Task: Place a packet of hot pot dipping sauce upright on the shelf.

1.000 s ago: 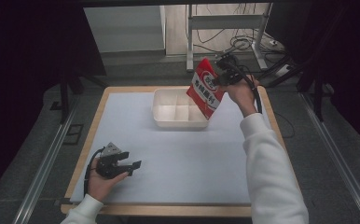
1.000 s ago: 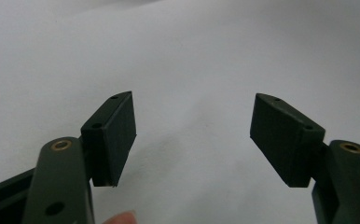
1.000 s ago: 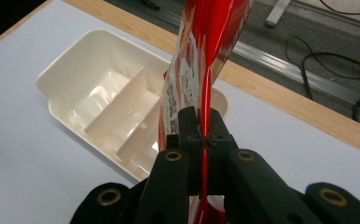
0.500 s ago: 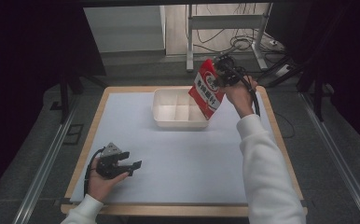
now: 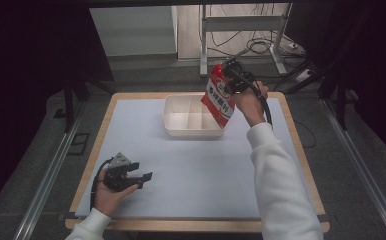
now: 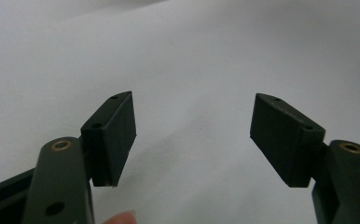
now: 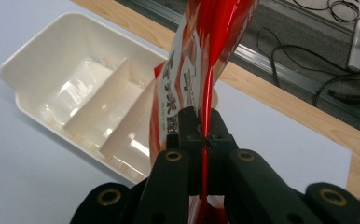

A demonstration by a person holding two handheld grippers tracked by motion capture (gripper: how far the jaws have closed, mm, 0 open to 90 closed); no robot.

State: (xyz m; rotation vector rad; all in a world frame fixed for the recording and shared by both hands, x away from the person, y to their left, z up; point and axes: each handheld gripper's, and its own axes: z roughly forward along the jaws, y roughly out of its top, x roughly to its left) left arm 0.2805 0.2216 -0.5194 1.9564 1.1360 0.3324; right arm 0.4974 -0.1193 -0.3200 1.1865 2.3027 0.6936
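Observation:
A red and white snack bag [image 5: 220,96] hangs tilted over the right end of a white divided tray [image 5: 177,127]. My right gripper [image 5: 229,74] is shut on the bag's upper edge, held above the table's far side. In the right gripper view the black jaws pinch the glossy red bag [image 7: 187,84] at my right gripper [image 7: 201,128], with the tray [image 7: 29,65] and its two dividers below to the left. My left gripper [image 5: 145,176] rests near the front left of the table, held in a hand. Its jaws stand wide apart over bare white surface, my left gripper [image 6: 193,133] holding nothing.
The white mat [image 5: 201,170] covers a wooden-edged table [image 5: 296,145]. Cables [image 5: 261,47] and metal frame legs lie on the floor beyond the far edge. Metal rails [image 5: 51,180] run along both sides of the table.
The right hand has shifted the bag slightly left and up over the tray's right end. The left gripper has stayed in place.

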